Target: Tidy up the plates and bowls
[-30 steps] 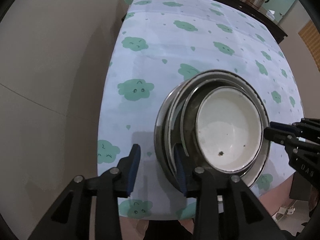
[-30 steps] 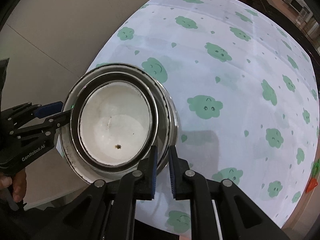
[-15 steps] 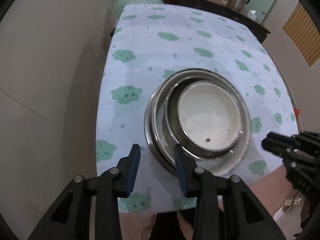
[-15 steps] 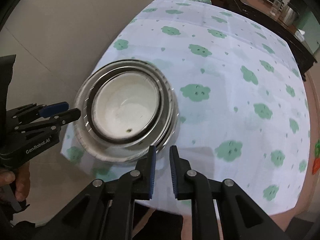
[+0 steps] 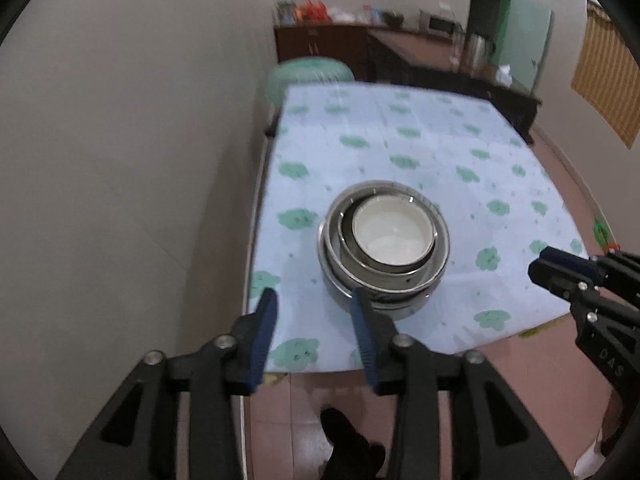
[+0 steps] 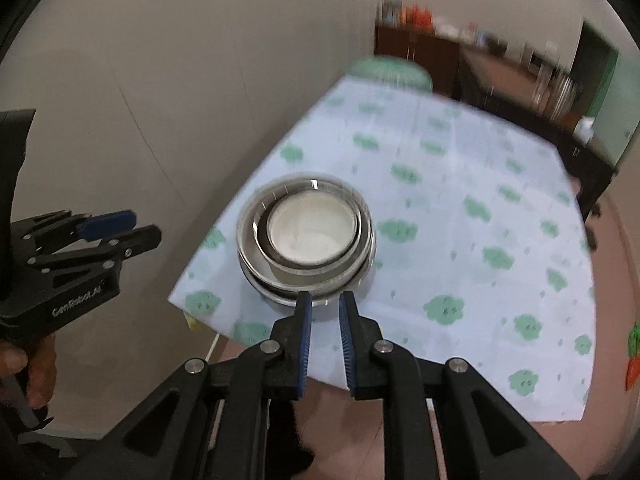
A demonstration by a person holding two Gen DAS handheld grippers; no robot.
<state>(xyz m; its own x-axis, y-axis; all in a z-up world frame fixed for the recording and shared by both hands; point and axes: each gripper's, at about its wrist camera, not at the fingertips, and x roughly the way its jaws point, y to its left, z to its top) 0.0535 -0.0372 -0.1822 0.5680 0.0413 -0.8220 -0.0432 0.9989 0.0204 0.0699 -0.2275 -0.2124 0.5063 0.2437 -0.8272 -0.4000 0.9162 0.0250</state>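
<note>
The left gripper (image 5: 314, 300) hangs off the stack of nested bowls (image 5: 384, 240), near the table's left front corner; its blue-padded jaws are parting, roughly half spread, with nothing between them and no contact with the steel rim. The stack, a white bowl (image 5: 394, 236) seated in two or three steel ones, stands on the cloud-print tablecloth (image 5: 440, 152) close to the table's near left edge. Right of the stack, the right gripper (image 6: 323, 302) is held off the near rim as well, its jaws drawn in to a narrow slit and empty.

Left of the stack the cloth ends quickly and a bare wall follows closely; in front of it the table edge drops to reddish floor. Right of and beyond the stack the cloth lies open to the far end, where a green stool (image 5: 310, 76) stands against the table.

The left wrist view shows a dark shoe (image 5: 344, 436) on the floor below the stack and a dark sideboard (image 5: 440, 68) beyond it. The right wrist view alone shows the hand (image 6: 34, 364) gripping the left tool's handle, and an orange and green sticker-like shape (image 6: 632, 356) far right of the stack.
</note>
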